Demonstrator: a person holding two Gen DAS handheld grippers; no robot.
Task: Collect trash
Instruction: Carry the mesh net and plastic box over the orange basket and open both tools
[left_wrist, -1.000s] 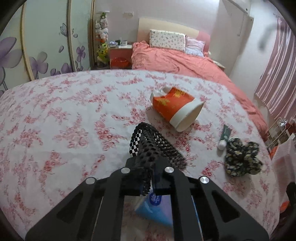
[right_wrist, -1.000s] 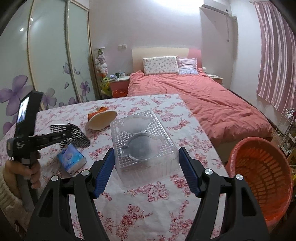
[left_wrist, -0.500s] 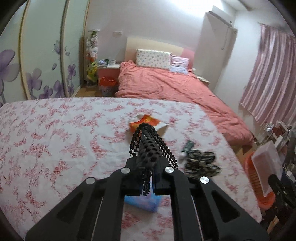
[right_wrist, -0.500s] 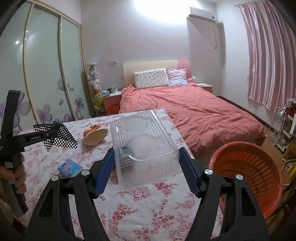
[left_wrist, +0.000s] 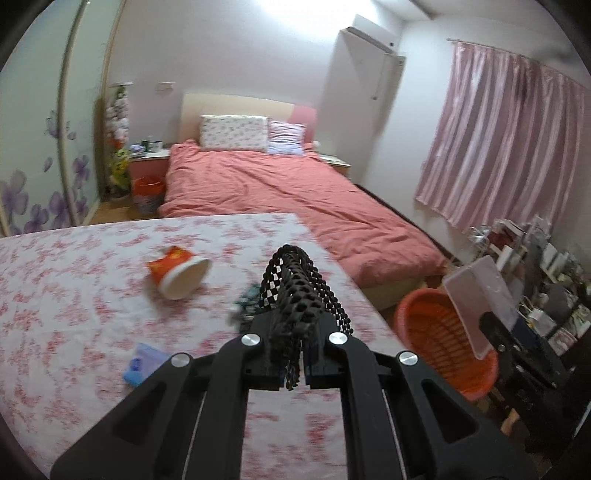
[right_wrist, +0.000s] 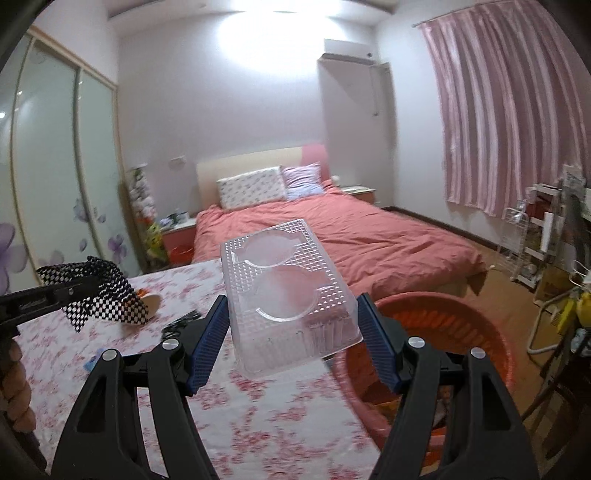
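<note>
Right tongs (right_wrist: 291, 325): blue pads clamped on both long sides of the clear plastic tray (right_wrist: 286, 291). Over the last second the tray went from hanging above the tabletop (right_wrist: 258, 424) to the table's edge, its near end now overlapping the rim of the orange basket (right_wrist: 491, 339) in the right wrist view. Left wrist view agrees: tray (left_wrist: 480, 299) is tilted, standing over the basket (left_wrist: 436, 339), which sits on the floor just beside the tabletop corner. My read: carry is nearly finished, drop is next.

Tray orientation: long axis runs straight out along the tongs, away from the camera toward the bed (right_wrist: 332, 229). Far end pitched up, near short wall lowest. Two round recesses face up and toward the camera.

Left tongs (left_wrist: 295, 321): shut on the black-and-white checkered mesh (left_wrist: 295, 288), which drapes over the tips. It was low over the tabletop a second ago; now it's lifted and swung right, toward the basket side. Mesh long axis follows the tongs, forward and slightly up. Looks like it's second in line for the basket.

Remaining on the tabletop (left_wrist: 74, 295), near to far: blue packet (left_wrist: 142, 363), a dark blurred item (left_wrist: 247, 299) partly hidden behind the mesh, and the tipped red-and-white paper cup (left_wrist: 179, 271), mouth facing right and toward camera. Task isn't close to complete.
</note>
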